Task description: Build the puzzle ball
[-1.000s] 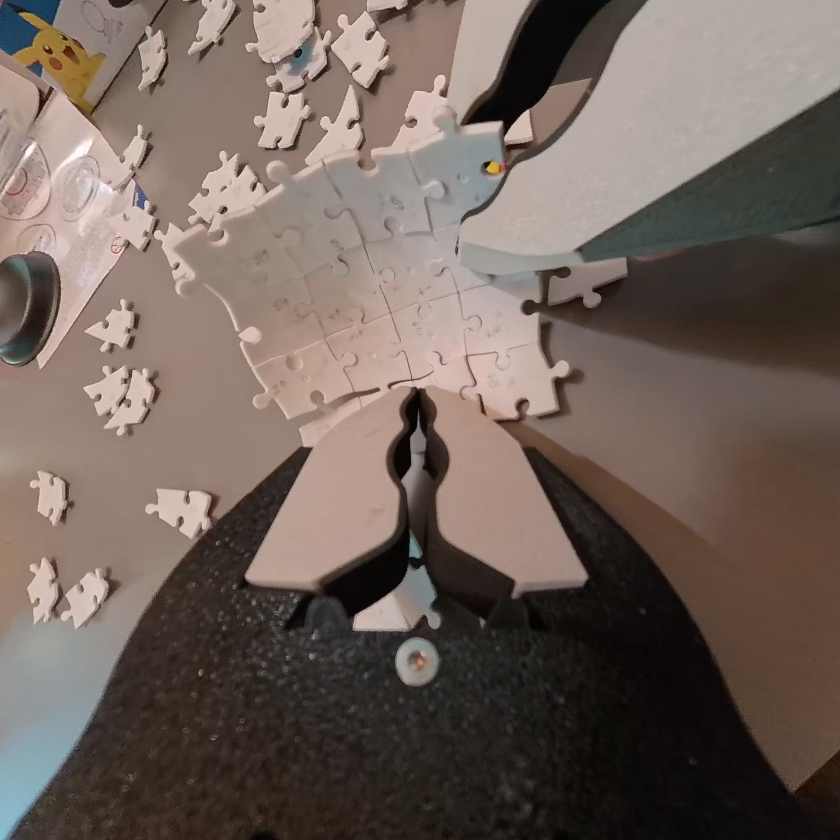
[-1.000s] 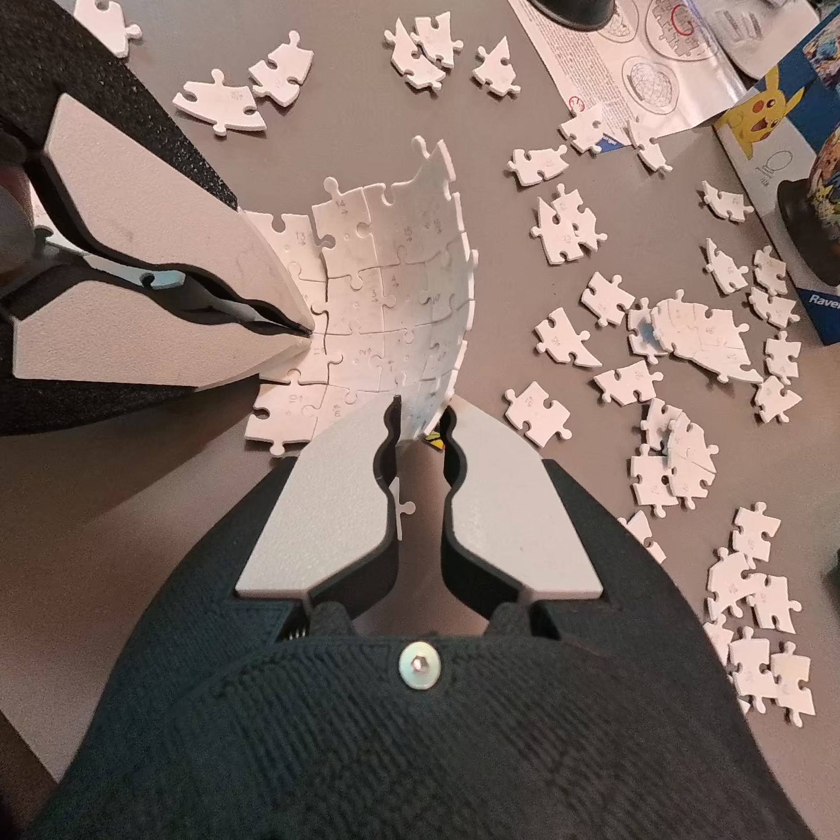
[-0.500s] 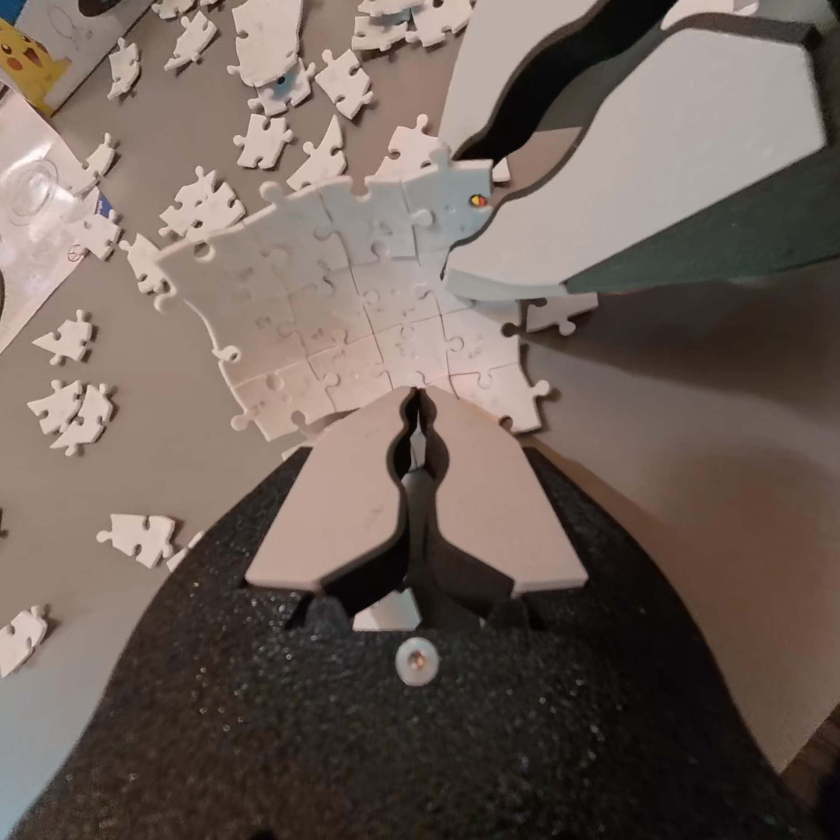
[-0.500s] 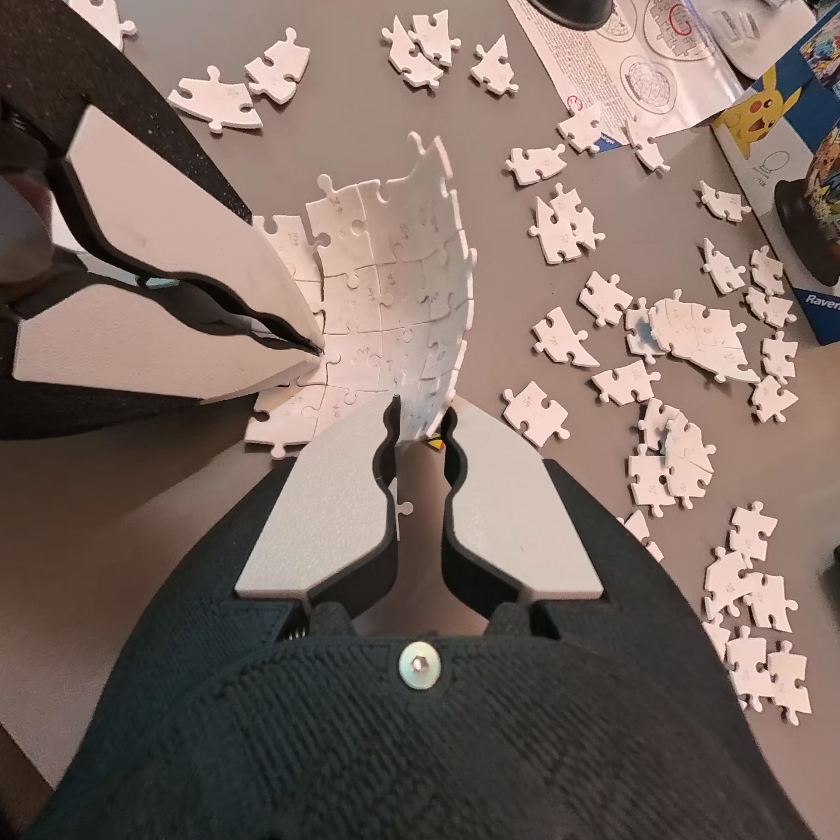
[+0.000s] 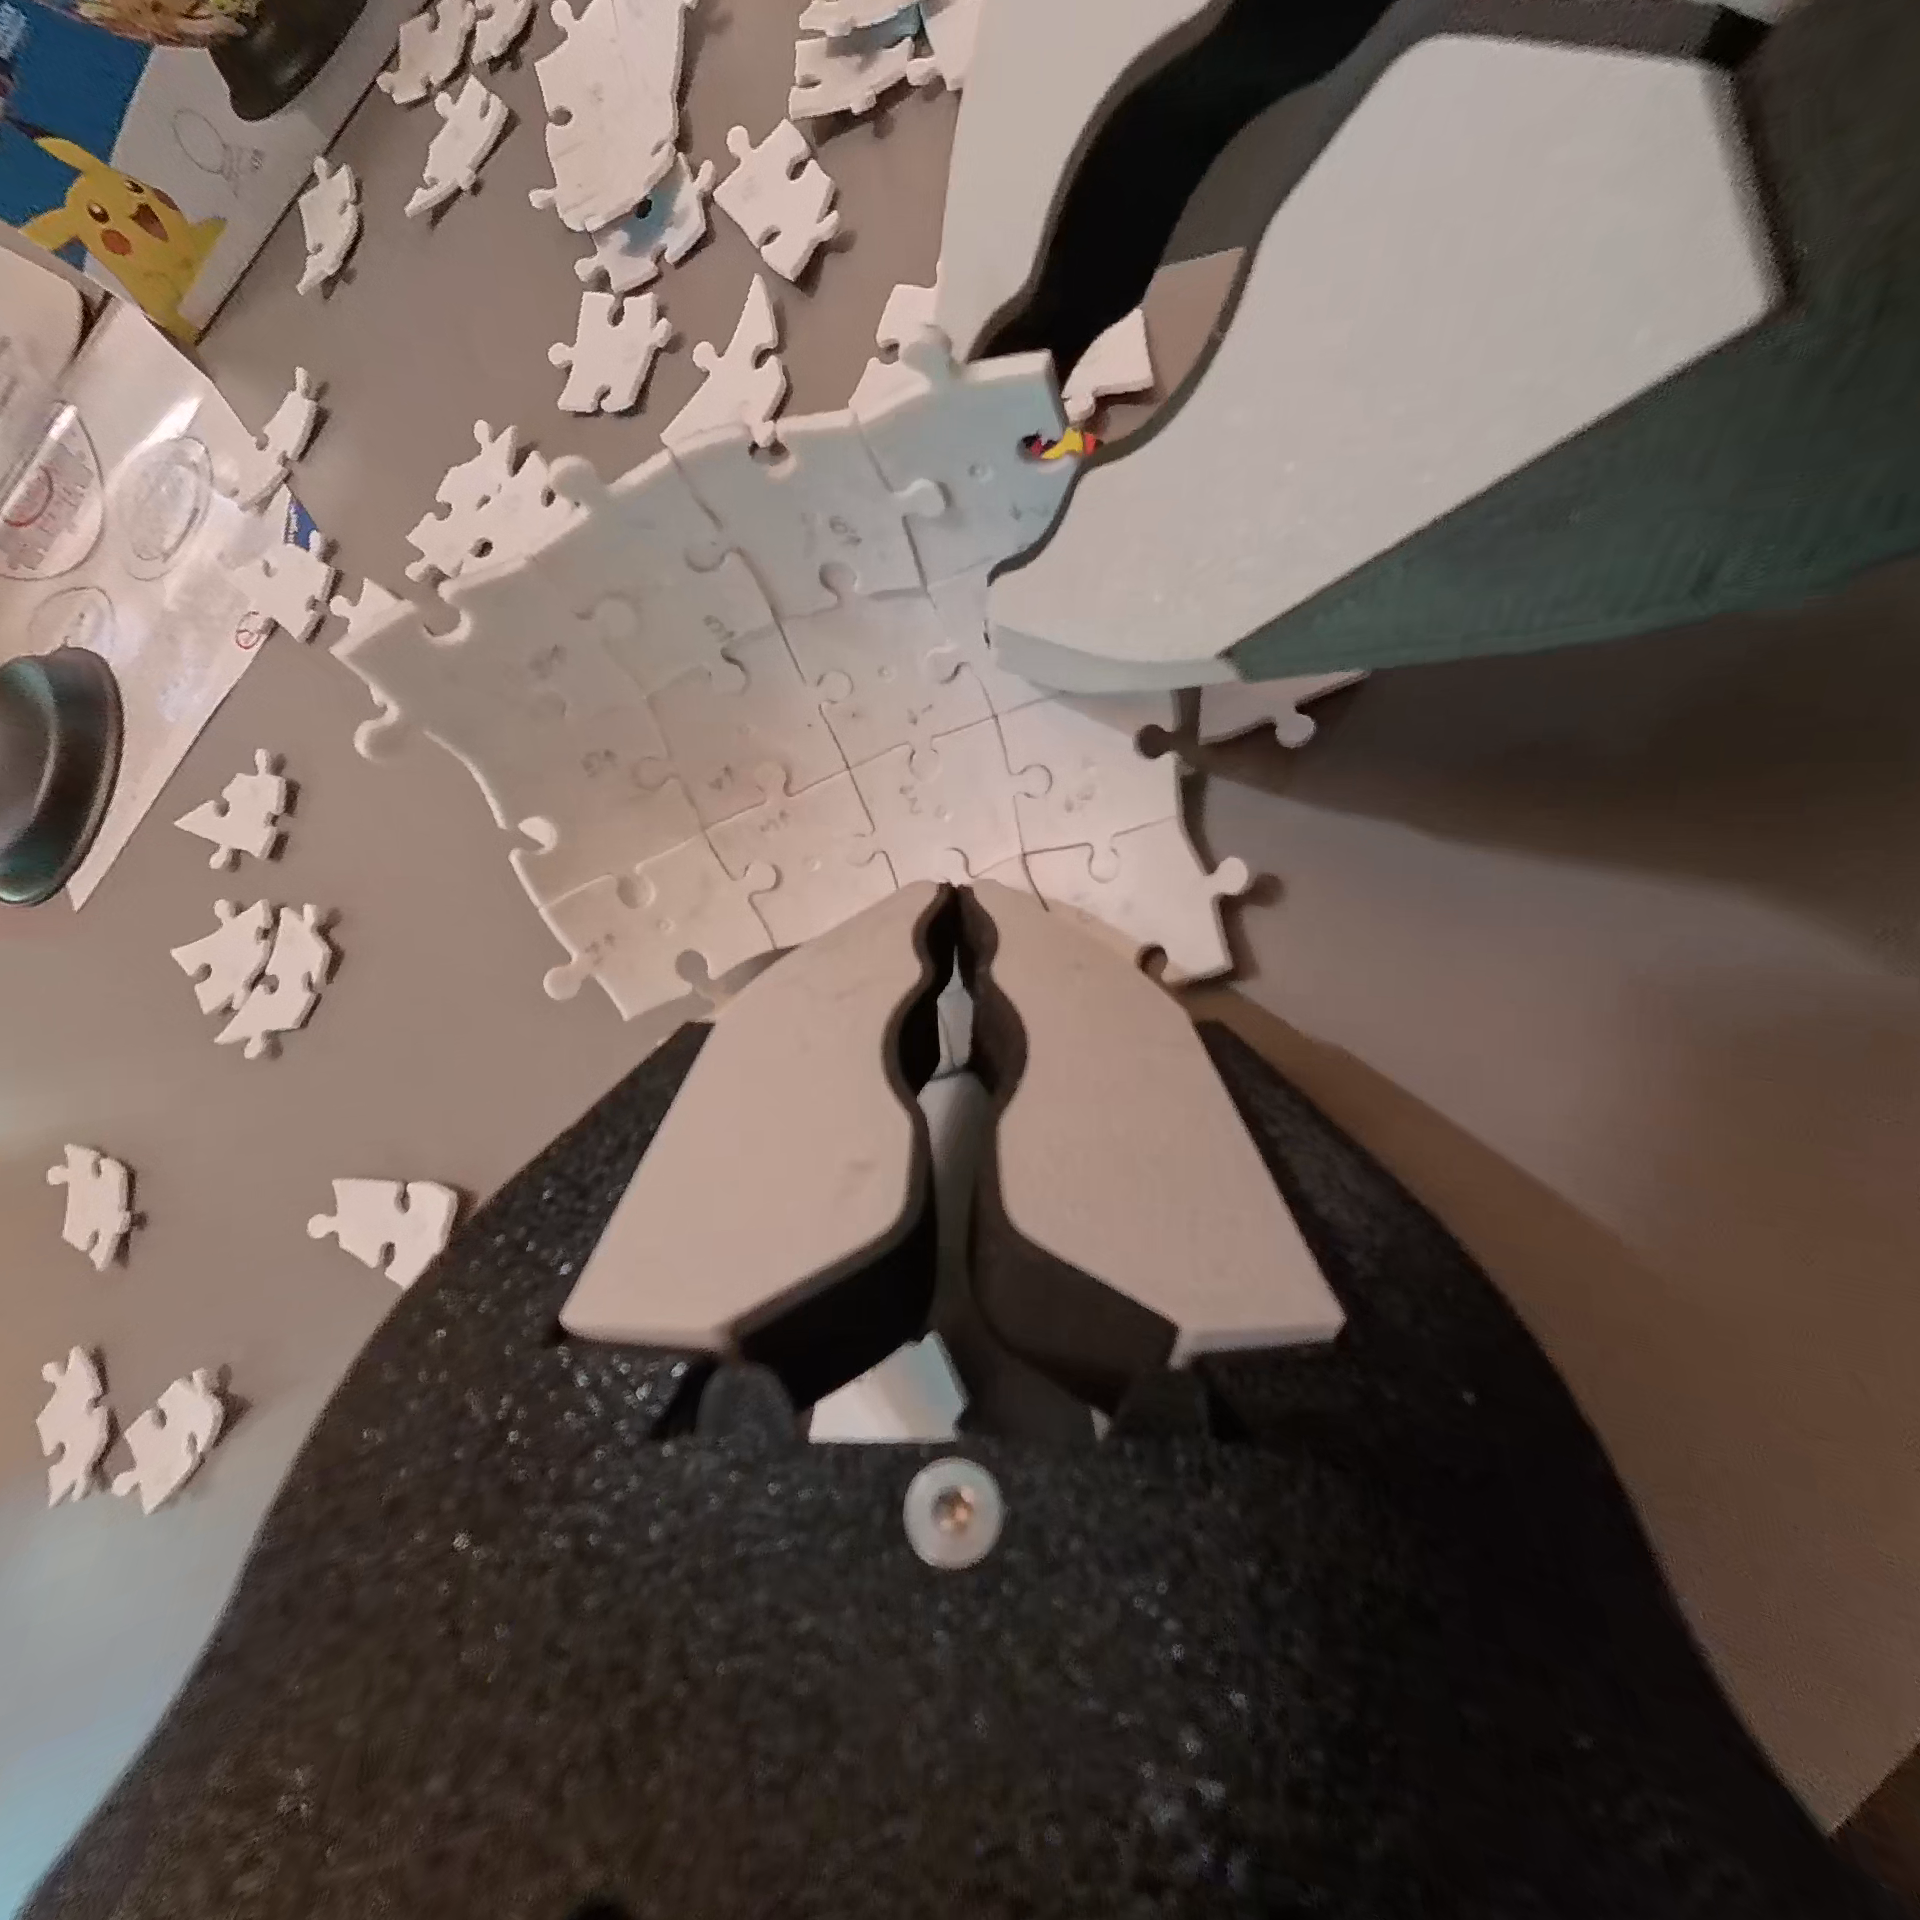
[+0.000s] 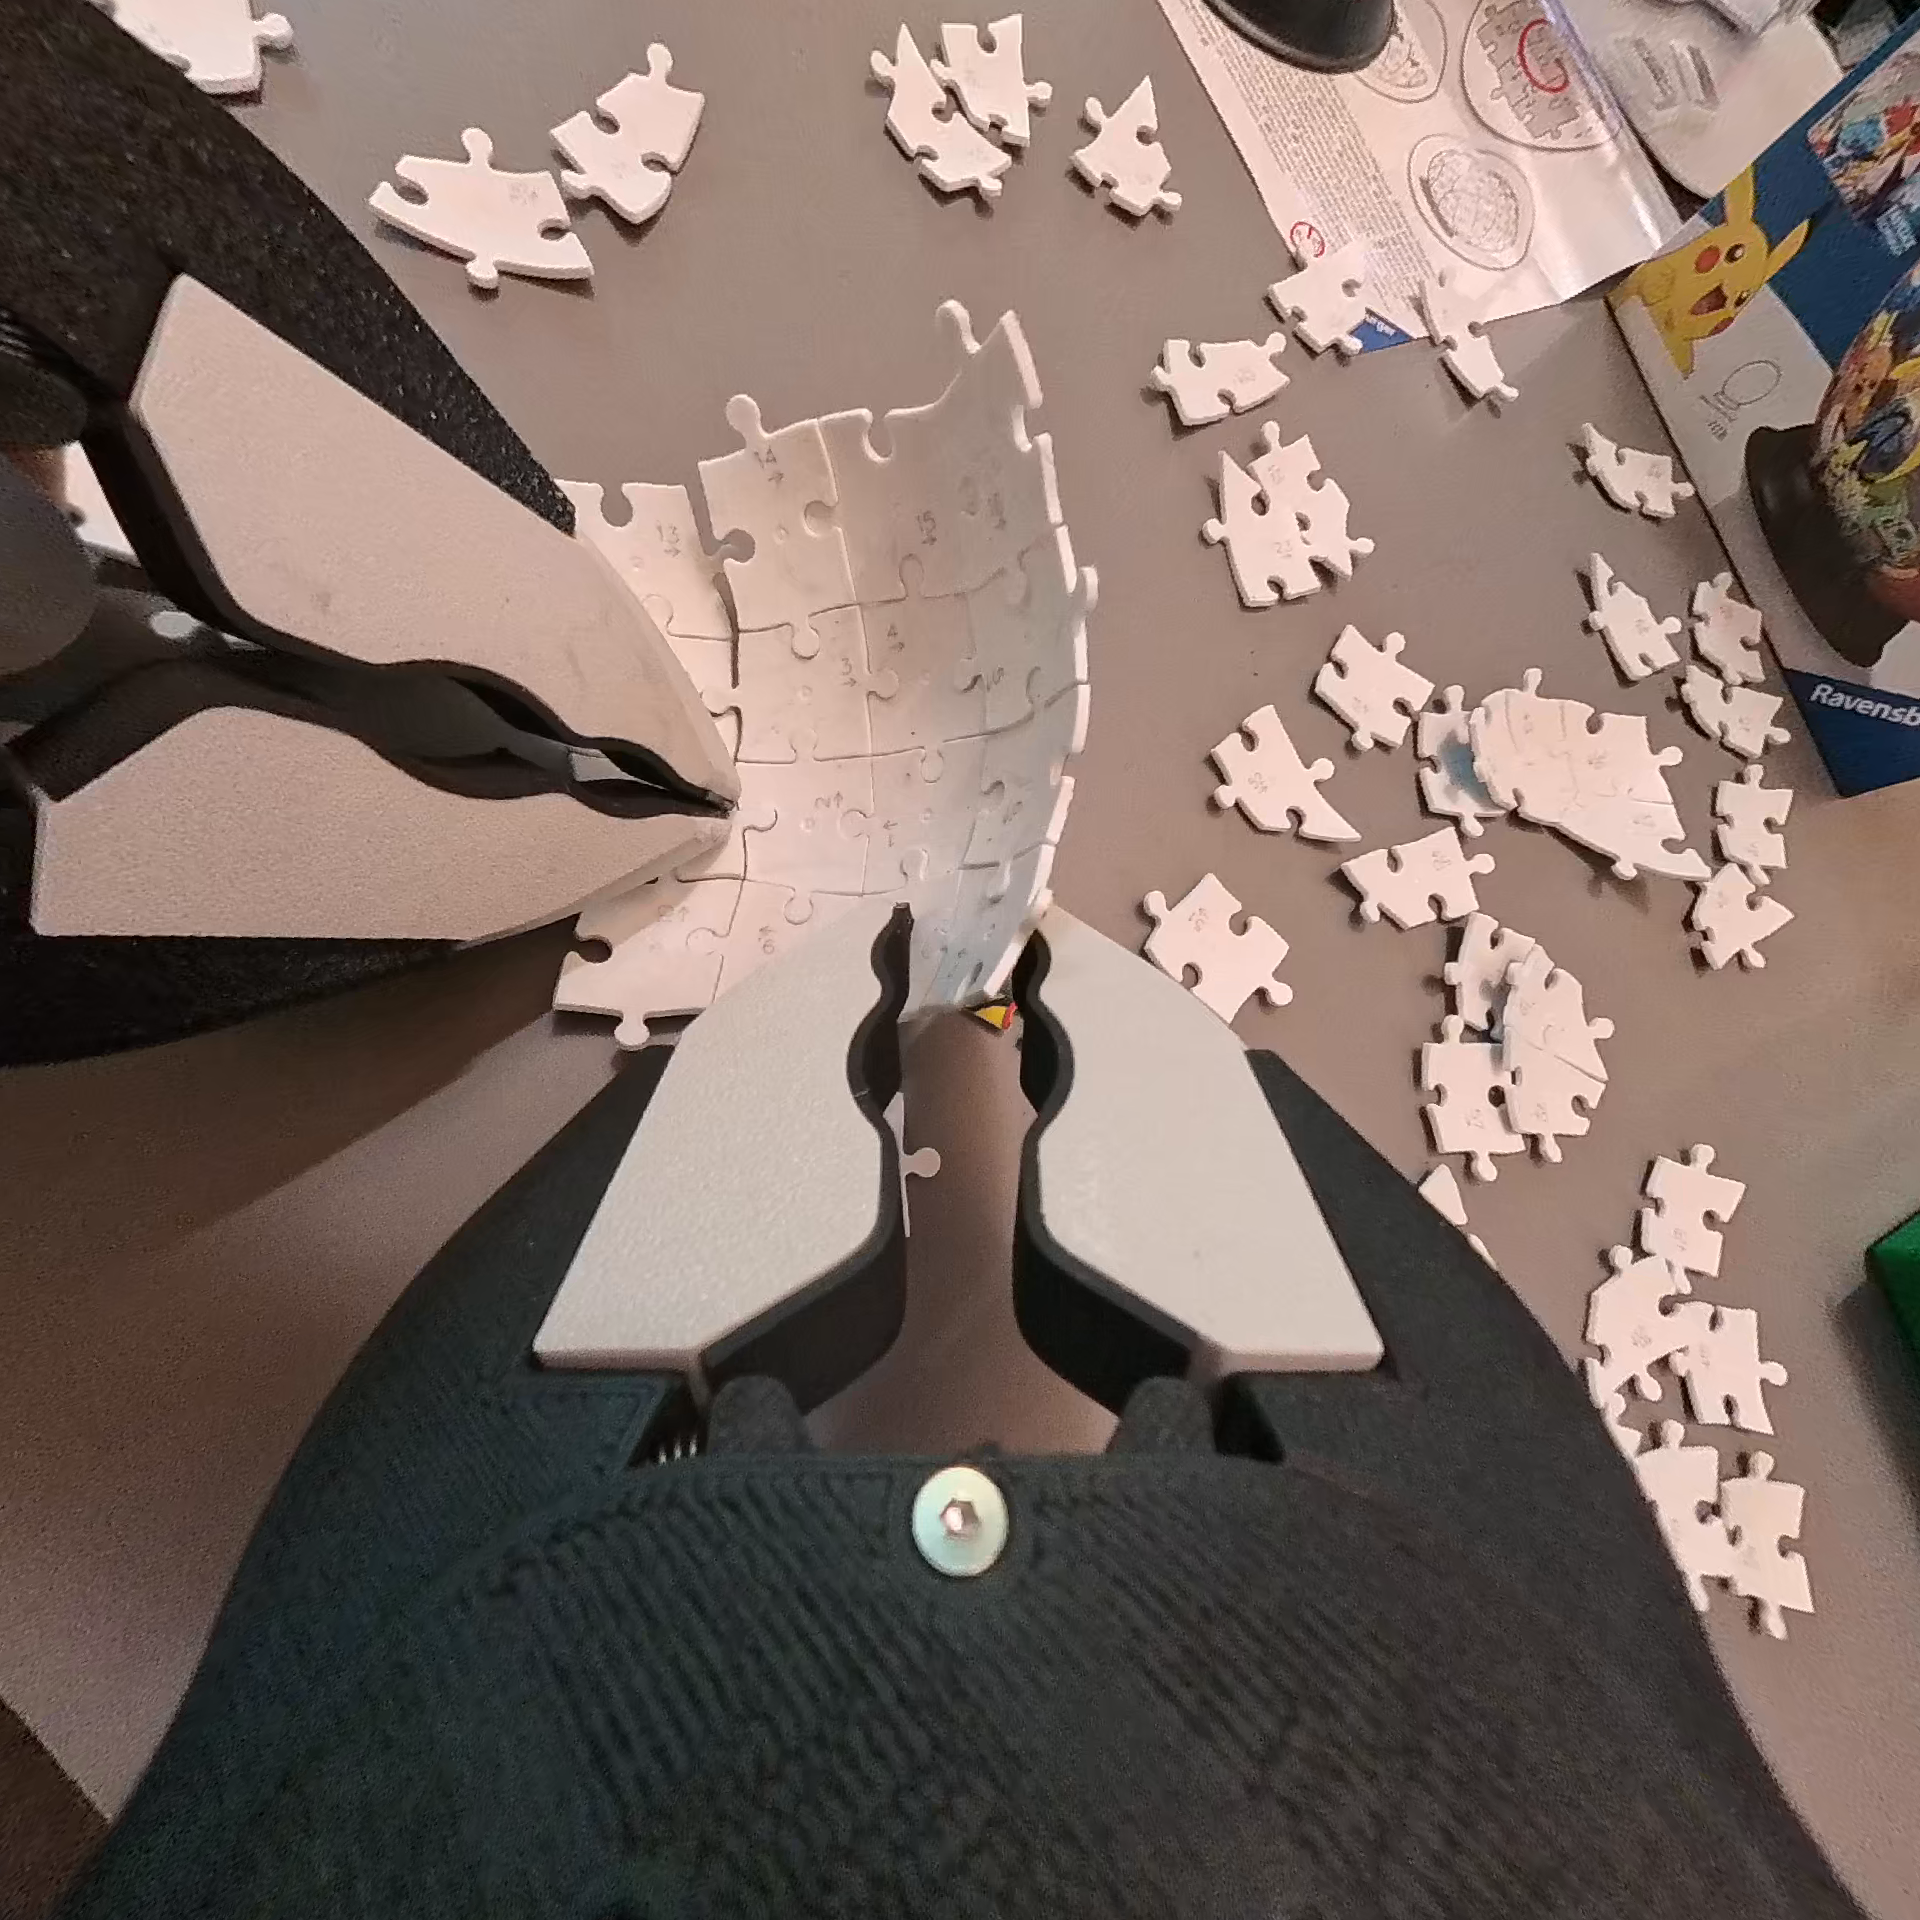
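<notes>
A curved white puzzle shell (image 5: 790,727) of joined pieces stands tilted on the grey table, also in the right wrist view (image 6: 914,675). My left gripper (image 5: 954,909) is shut on the shell's near edge; in the right wrist view it (image 6: 722,805) comes in from the left. My right gripper (image 6: 971,920) has the shell's other edge between its fingers, which touch it on both sides. In the left wrist view it (image 5: 1023,436) sits at the shell's upper right corner, where a bit of coloured print shows.
Many loose white pieces (image 6: 1257,769) lie right of and beyond the shell, with a smaller joined patch (image 6: 1590,769). A puzzle box (image 6: 1766,312), an instruction sheet (image 6: 1434,177) and a dark stand (image 5: 52,769) sit at the far side. A green object (image 6: 1896,1278) is at the right edge. My right fingertips sit around 5 centimeters from my left ones. The green object (image 6: 1896,1278) is about 30 centimeters from my right fingertips and 35 centimeters from my left.
The left gripper has swung slightly while keeping its hold. The right gripper and the shell have barely moved. Both grips are unchanged.
</notes>
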`<state>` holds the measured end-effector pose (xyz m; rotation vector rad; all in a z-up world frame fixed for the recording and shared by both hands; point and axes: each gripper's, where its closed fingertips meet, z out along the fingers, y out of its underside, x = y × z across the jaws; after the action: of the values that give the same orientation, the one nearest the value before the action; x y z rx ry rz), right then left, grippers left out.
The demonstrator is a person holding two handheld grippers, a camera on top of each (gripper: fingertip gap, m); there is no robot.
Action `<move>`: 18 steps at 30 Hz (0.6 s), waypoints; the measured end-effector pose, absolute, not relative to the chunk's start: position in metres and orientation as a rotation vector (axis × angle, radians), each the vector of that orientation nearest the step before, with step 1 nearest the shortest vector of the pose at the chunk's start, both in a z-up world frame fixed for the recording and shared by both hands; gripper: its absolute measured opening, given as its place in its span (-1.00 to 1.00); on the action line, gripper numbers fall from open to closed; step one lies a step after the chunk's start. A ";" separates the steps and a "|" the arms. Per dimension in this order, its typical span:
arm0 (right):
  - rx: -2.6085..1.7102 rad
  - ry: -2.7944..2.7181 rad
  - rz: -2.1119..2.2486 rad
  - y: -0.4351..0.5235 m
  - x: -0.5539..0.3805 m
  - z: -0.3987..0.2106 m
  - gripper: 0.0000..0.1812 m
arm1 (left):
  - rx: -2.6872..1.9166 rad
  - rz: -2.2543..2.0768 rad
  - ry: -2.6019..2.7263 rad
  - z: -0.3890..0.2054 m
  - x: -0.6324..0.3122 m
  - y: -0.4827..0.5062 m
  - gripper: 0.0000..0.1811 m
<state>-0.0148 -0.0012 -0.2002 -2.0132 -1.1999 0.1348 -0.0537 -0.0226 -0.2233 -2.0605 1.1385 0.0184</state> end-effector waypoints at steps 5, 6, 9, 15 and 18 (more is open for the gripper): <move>-2.024 -1.196 0.140 -0.002 -0.014 -0.201 -0.79 | -2.061 -0.025 1.119 -0.222 -0.054 -0.022 -1.00; -2.027 -1.197 0.141 -0.002 -0.014 -0.201 -0.79 | -2.041 -0.034 1.129 -0.221 -0.053 -0.023 -1.00; -2.031 -1.200 0.120 -0.003 -0.011 -0.200 -0.79 | -1.990 -0.069 1.103 -0.217 -0.053 -0.022 -0.99; -2.041 -1.203 0.099 -0.002 -0.006 -0.200 -0.79 | -2.051 -0.217 0.921 -0.208 -0.064 -0.020 -0.84; -2.041 -1.205 0.095 -0.002 -0.006 -0.199 -0.79 | -2.075 -0.191 0.880 -0.204 -0.074 -0.017 -0.84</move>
<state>-0.0058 -0.0017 -0.1995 -2.0409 -1.2054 0.0953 -0.0740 -0.0170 -0.2041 -2.0746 0.8800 -0.1905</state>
